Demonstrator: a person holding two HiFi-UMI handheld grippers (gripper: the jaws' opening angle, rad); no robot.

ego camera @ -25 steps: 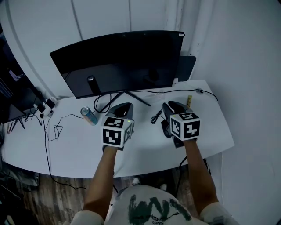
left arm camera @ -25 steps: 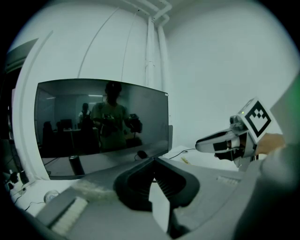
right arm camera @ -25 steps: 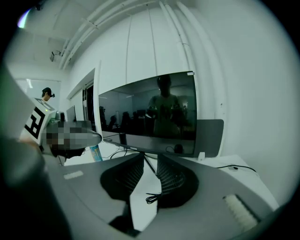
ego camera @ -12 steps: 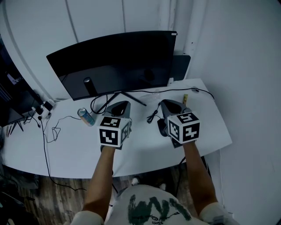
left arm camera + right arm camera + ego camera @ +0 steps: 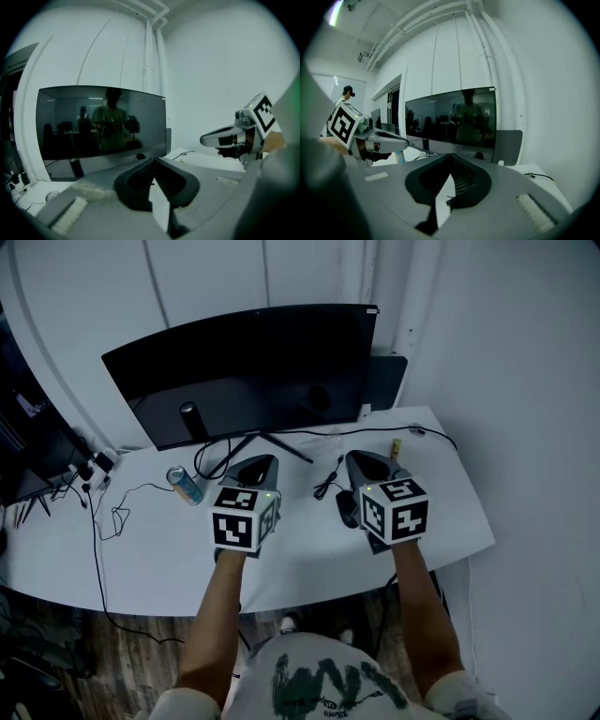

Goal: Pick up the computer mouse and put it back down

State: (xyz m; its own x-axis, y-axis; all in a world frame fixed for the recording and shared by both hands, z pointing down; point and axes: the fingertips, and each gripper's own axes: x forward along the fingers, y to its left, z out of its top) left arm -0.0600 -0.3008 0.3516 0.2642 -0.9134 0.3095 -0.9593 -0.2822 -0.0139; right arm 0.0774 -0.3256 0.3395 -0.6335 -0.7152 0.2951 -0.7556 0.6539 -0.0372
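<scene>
Shut tight on nothing, left gripper (image 5: pixel 153 159) and right gripper (image 5: pixel 451 154) alike
Looks light, rigid, slick: pinch computer mouse (image 5: pixel 348 510) across its flanks, just below and left of right jaws

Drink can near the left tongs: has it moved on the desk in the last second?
No. The drink can sits in the same spot left of the monitor stand; only the whole view shifted slightly.

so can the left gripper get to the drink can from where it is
Probably yes. The can lies on the desk just left of the left gripper, with nothing bulky between them. Its jaws are shut, though, so they would have to open first.
</scene>
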